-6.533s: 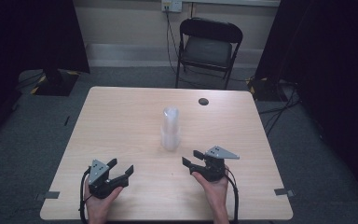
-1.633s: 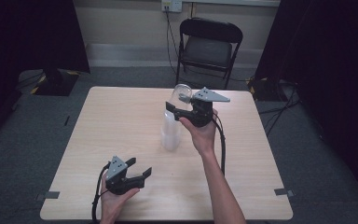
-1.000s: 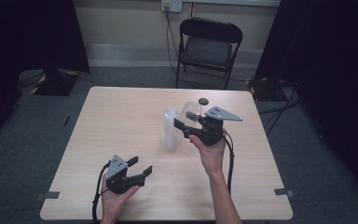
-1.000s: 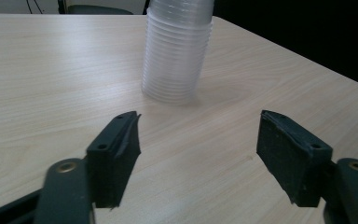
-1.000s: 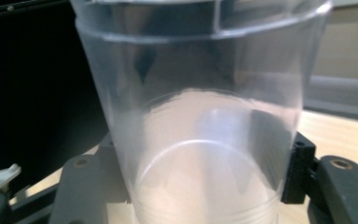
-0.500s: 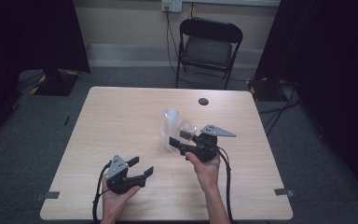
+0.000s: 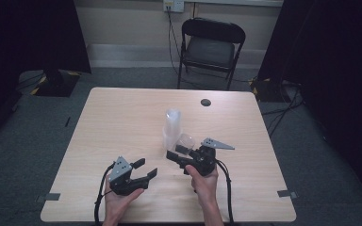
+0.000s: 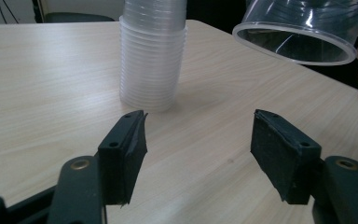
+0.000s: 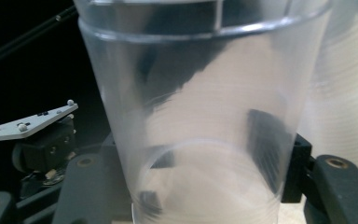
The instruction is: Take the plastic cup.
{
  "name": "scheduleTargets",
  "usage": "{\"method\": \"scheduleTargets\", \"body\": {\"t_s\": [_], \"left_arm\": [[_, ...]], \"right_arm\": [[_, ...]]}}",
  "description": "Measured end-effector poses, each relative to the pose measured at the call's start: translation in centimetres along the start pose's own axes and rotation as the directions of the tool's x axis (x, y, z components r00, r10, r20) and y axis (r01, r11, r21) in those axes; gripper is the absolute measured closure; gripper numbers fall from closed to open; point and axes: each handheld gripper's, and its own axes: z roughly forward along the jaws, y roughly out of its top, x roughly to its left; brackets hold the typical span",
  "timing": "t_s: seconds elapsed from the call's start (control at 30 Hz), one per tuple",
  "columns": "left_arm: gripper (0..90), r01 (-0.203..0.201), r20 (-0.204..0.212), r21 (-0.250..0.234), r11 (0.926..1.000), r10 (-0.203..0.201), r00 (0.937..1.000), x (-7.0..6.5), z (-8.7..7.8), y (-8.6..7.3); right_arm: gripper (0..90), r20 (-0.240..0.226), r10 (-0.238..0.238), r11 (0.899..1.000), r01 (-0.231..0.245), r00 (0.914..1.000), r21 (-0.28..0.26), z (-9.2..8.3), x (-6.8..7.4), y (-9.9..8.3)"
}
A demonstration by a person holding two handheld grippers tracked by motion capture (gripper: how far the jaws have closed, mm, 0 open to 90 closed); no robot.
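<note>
Lowered and drawn nearer since the earlier frames, the right tongs [image 7: 178,157] clamp one clear cup [image 7: 185,141], tipped on its side above the table [image 7: 122,113]. At about seven o'clock from it, the left tongs [image 7: 145,168] stand wide with nothing between them, their jaws having just closed a little. Farther off, at eleven o'clock from the cup, stands the upright cup stack [image 7: 171,129].

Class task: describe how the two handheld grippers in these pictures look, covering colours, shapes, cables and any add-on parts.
Both the left gripper and the right gripper are black, each with two flat-padded jaws. A grey three-cornered plate tops each, studded with small pale balls on the left one. A black cable trails from each. The forearms are bare, without sleeves.
</note>
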Motion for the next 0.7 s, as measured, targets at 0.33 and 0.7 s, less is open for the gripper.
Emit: {"method": "scheduleTargets", "body": {"t_s": [0.33,0.7], "left_arm": [[46.3,-0.026,0.052,-0.026,0.9993,0.027,0.9983,-0.4,0.3,-0.1],[54.3,-0.054,0.041,-0.109,0.9926,0.058,0.9974,-1.0,0.5,-0.3]], "right_arm": [[38.3,-0.079,0.092,0.996,-0.091,0.9926,0.017,0.8,-0.1,-1.9],[38.2,-0.138,0.166,0.985,-0.159,0.9764,0.061,1.4,0.1,-2.7]]}}
